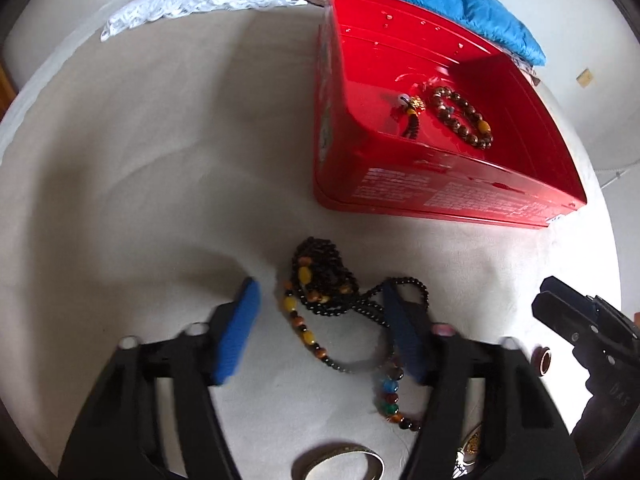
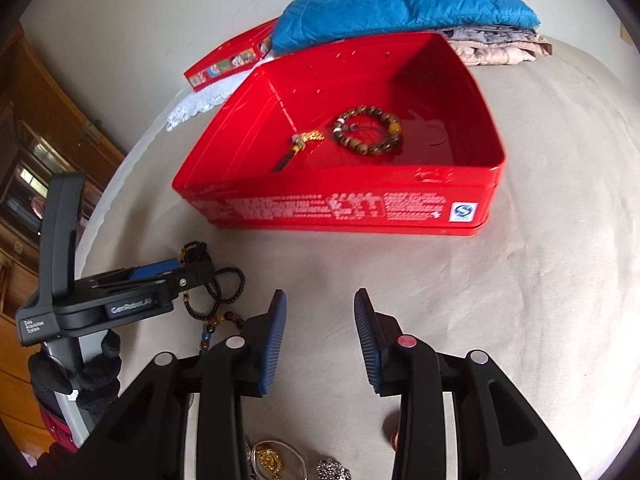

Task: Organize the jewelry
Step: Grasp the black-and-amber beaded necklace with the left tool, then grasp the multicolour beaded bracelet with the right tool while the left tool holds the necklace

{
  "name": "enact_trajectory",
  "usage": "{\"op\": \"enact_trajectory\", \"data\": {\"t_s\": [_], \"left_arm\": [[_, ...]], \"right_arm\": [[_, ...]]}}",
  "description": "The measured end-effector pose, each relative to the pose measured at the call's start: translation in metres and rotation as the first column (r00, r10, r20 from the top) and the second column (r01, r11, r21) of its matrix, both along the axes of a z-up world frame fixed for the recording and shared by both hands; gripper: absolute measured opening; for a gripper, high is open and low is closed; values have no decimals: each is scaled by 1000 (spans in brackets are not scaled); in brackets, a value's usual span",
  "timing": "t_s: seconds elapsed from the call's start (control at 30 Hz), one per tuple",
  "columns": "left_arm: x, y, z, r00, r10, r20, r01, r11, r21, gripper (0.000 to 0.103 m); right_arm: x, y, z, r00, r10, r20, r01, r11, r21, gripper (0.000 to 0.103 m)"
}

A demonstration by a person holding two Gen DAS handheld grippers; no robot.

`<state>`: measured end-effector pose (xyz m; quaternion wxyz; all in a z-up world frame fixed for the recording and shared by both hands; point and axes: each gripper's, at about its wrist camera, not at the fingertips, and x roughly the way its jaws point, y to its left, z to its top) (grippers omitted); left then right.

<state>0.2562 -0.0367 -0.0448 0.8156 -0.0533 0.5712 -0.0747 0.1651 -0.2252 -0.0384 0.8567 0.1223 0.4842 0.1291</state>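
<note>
A red tin box (image 1: 448, 196) (image 2: 348, 212) stands open on the beige cloth. Inside lie a brown bead bracelet (image 1: 464, 118) (image 2: 368, 130) and a gold charm with a dark tassel (image 1: 412, 114) (image 2: 300, 146). A tangle of dark and amber bead necklaces (image 1: 324, 284) (image 2: 216, 284) lies in front of the box. My left gripper (image 1: 320, 308) is open, low over the tangle, its fingers on either side of it. My right gripper (image 2: 320, 320) is open and empty over bare cloth to the right of the necklaces.
A silver bangle (image 1: 340, 464), a gold pendant (image 2: 272, 460), a sparkly brooch (image 2: 332, 470) and a small copper ring (image 1: 544, 358) lie near the front edge. The box lid (image 2: 228, 60), white lace (image 1: 192, 4) and a folded blue quilt (image 2: 400, 8) lie behind the box.
</note>
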Motion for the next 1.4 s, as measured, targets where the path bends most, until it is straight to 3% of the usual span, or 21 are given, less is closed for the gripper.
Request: {"op": "enact_trajectory", "data": {"t_s": [0.17,0.27,0.53,0.6,1.07,1.4], "left_arm": [[0,-3,-1,1000,-25,11,25,1000,-6,25],[1,-5,-2,999,-37,13,38,999,-27,16],[-5,1,2,999,-42,16,43,996,-76,15],[-11,3,8,998,-48,35,50,995,-82,12],[-44,35,50,988,-19,155,39,991,-129,12],[-48,34,45,987,-32,158,50,993,-111,12]], "right_arm": [[3,8,-5,1000,17,-17,-17,1000,-1,38],[3,12,-7,999,33,-27,-33,999,5,39],[-2,28,-11,995,87,-45,-86,996,20,42],[-3,32,-12,994,100,-47,-99,995,21,42],[-4,54,-21,988,135,-72,-137,990,-24,42],[-3,70,-25,979,189,-74,-192,981,-34,23]]}}
